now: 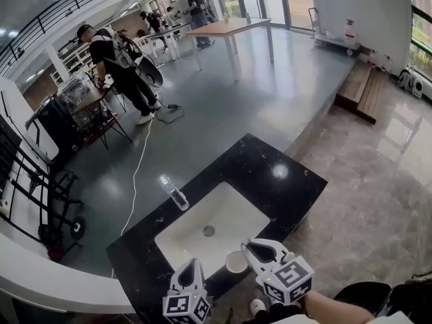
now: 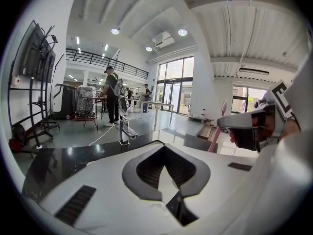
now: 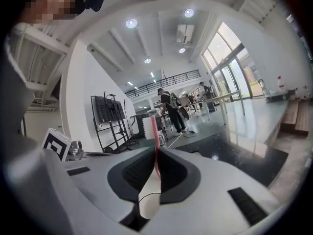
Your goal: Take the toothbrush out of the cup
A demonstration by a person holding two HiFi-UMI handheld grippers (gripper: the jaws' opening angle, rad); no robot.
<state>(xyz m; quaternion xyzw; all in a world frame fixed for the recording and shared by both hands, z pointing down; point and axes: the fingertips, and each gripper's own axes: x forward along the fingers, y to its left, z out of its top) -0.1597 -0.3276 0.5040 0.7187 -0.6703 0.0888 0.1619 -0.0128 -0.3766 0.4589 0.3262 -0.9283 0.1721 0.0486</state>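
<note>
A pink toothbrush (image 3: 156,153) with white bristles stands upright between the jaws of my right gripper (image 3: 156,150), which is shut on its handle. From the left gripper view the same toothbrush (image 2: 218,130) sticks down out of the right gripper (image 2: 244,124), in the air over the counter. A pale cup (image 1: 236,262) stands by the front rim of the sink, between the two grippers, and nothing touches it. My left gripper (image 1: 192,265) hovers left of the cup; its jaws (image 2: 164,147) meet with nothing between them.
The black counter (image 1: 270,174) holds a white sink (image 1: 233,214) with a chrome faucet (image 1: 174,193) at its far left edge. Beyond it lie a grey floor, a cable, a person at a cluttered table (image 1: 125,63) and a monitor stand (image 1: 27,181) at left.
</note>
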